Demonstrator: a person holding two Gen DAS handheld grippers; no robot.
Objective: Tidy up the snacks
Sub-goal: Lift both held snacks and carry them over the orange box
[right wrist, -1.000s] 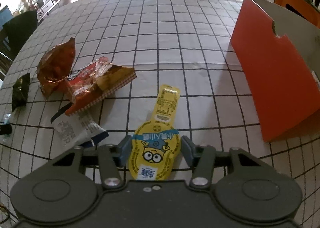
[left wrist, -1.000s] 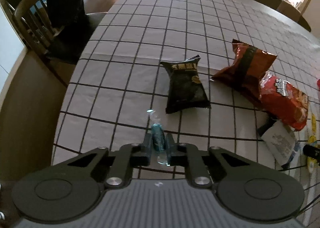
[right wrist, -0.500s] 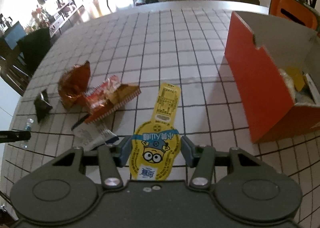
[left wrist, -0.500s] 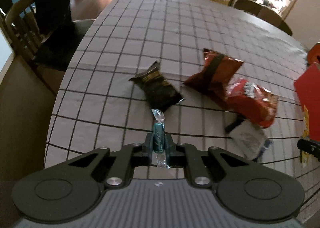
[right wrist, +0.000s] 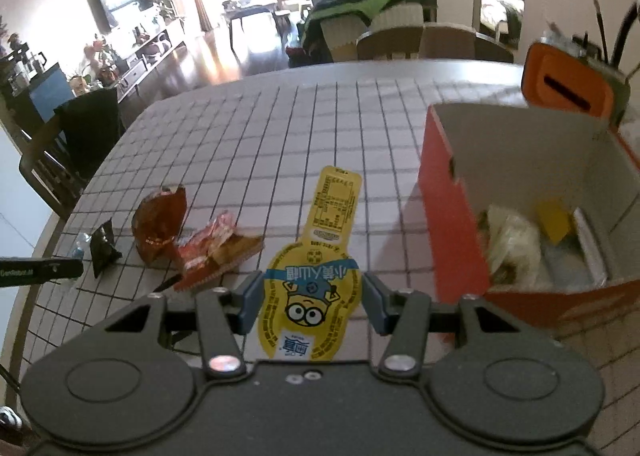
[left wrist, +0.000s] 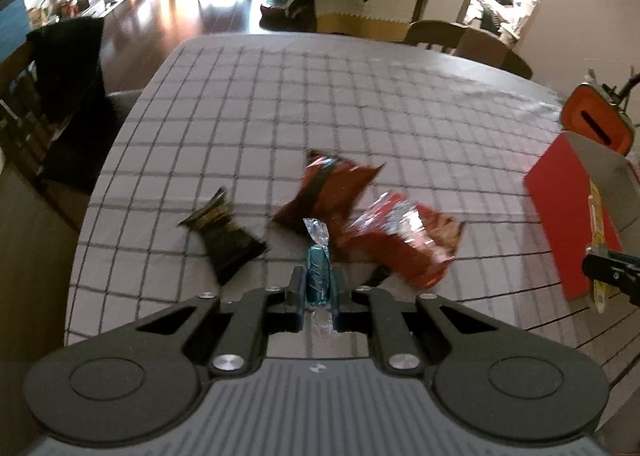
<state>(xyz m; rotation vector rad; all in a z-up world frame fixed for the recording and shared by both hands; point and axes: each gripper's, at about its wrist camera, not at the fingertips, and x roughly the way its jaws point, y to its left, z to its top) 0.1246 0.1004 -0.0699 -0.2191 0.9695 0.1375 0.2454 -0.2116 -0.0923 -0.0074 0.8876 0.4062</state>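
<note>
Up above the checked tabletop [left wrist: 360, 104], both tools carry a snack. The left tool [left wrist: 318, 288] has its jaws pressed tight on a small teal wrapped candy [left wrist: 317, 272], whose clear twisted end sticks up past the fingertips. The right tool [right wrist: 310, 296] pinches a yellow cartoon-printed pouch [right wrist: 316, 276] by its round body, the long tab pointing away from the person. Just beside it, to the right, stands an open orange box [right wrist: 448, 216] with a few pale packets and a yellow one lying inside. On the cloth, left of the box, three packets lie close together: a black bag [left wrist: 226, 234], a dark red bag [left wrist: 326, 188] and a shiny red bag [left wrist: 404, 240] that overlaps it. An orange container [right wrist: 568, 88] sits behind the box, near the tabletop's far edge. Chairs ring the tabletop.
</note>
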